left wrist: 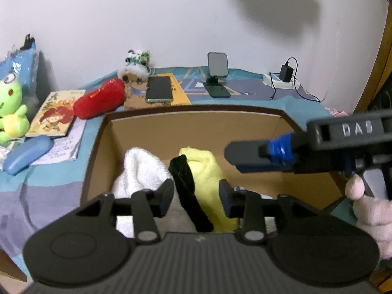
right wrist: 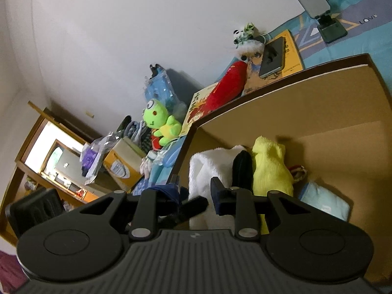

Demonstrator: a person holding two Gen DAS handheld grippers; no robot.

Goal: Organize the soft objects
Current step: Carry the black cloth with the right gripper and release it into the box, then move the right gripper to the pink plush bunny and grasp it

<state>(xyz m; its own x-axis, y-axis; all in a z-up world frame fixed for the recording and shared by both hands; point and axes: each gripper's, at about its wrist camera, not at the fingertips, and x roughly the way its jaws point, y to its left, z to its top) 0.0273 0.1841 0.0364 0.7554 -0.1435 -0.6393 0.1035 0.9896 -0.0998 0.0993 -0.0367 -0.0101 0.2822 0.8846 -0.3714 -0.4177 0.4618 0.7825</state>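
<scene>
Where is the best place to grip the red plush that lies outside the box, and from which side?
Grip the red plush across its narrower middle, coming from above. It lies flat and long on the book, so its rounded sides are free, while the cardboard box wall blocks a low approach from the near side.

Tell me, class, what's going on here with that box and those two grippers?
A person is sorting soft things into a cardboard box on the bed. A white cloth, a black cloth and a yellow cloth already lie inside. The left gripper hovers over them, jaws open and empty; the right gripper reaches in alongside, holding nothing visible.
</scene>
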